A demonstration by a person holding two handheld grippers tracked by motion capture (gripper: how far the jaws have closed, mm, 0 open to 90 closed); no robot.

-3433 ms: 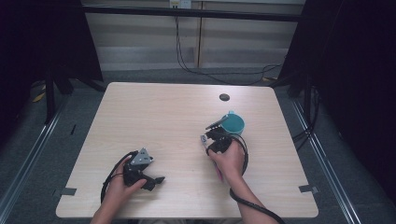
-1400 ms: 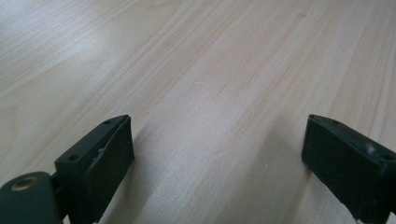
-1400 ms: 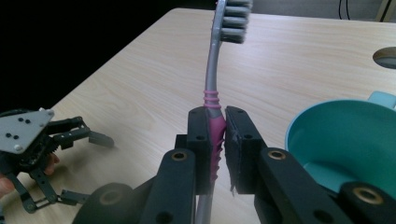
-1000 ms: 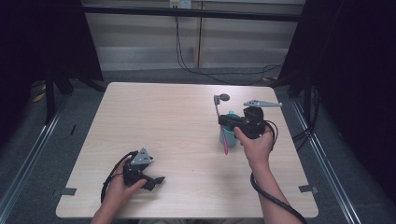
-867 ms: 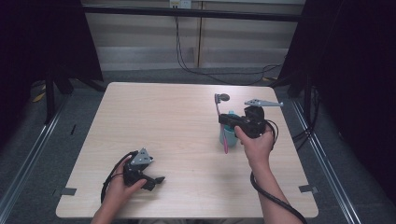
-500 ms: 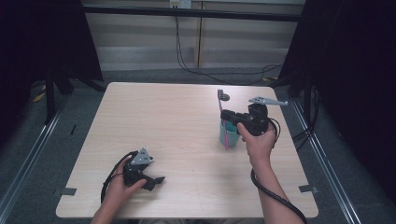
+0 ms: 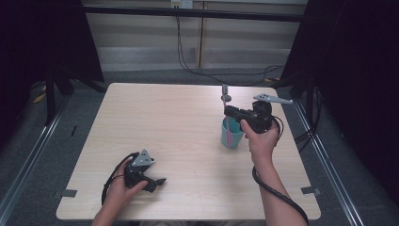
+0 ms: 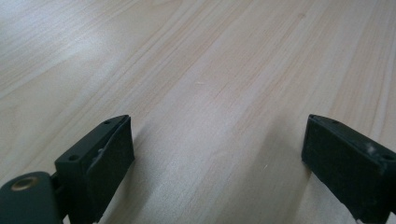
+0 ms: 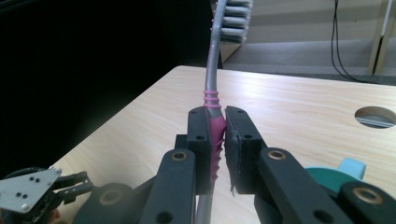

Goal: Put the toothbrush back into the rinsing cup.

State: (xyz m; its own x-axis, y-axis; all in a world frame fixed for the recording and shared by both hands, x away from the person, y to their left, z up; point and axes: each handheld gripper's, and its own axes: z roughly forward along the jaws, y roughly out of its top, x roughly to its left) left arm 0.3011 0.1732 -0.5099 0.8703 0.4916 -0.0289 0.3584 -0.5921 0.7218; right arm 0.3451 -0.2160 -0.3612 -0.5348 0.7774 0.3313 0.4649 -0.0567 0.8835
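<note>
My right gripper (image 7: 230, 113) is shut on a toothbrush (image 7: 227, 123) with a pink and grey handle, gripping the pink ribbed part (image 9: 215, 140). The brush stands nearly upright with its bristled head (image 9: 232, 18) at the top. Its lower end hangs at the mouth of a teal cup (image 7: 231, 136) that stands on the table right of centre; whether the end is inside I cannot tell. My left gripper (image 7: 157, 181) rests open on the wooden table (image 7: 164, 122) near the front left, with bare wood between its pads (image 8: 109, 154).
A round cable hole (image 9: 375, 116) sits in the tabletop near the far edge, behind the brush head. The teal cup (image 9: 332, 177) shows just under my right jaws. Dark curtains flank the table, and cables hang down the back wall.
Since the earliest frame the right hand has lifted off the table and now holds the toothbrush upright over the cup. In the last second the brush shifted slightly farther away. The left hand stayed still.
</note>
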